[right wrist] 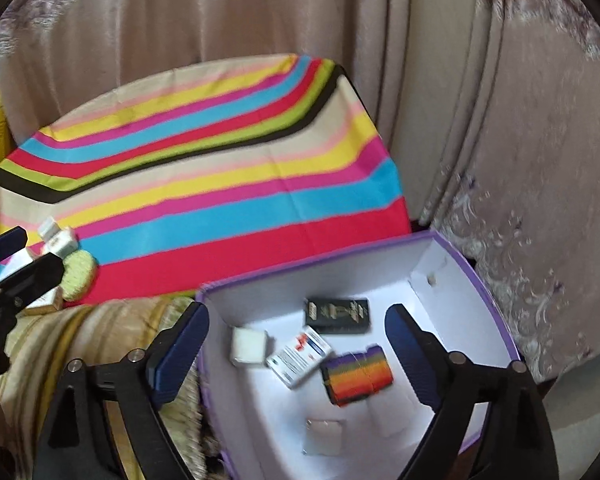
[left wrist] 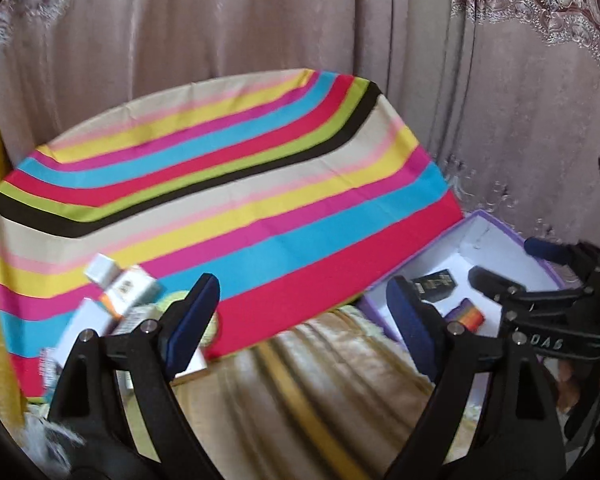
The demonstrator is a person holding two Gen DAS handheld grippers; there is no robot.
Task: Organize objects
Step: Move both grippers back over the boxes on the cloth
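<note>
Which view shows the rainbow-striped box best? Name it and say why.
Right wrist view: the rainbow-striped box lies unobstructed on the floor of the purple-rimmed box. In the left wrist view only part of it shows, cut off by gripper parts.

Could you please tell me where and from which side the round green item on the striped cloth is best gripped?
Grip the round green item across its rim, from above. It looks flat and disc-like. Small boxes crowd its upper-left side; its right side faces bare striped cloth. The open left gripper is nearest.
</note>
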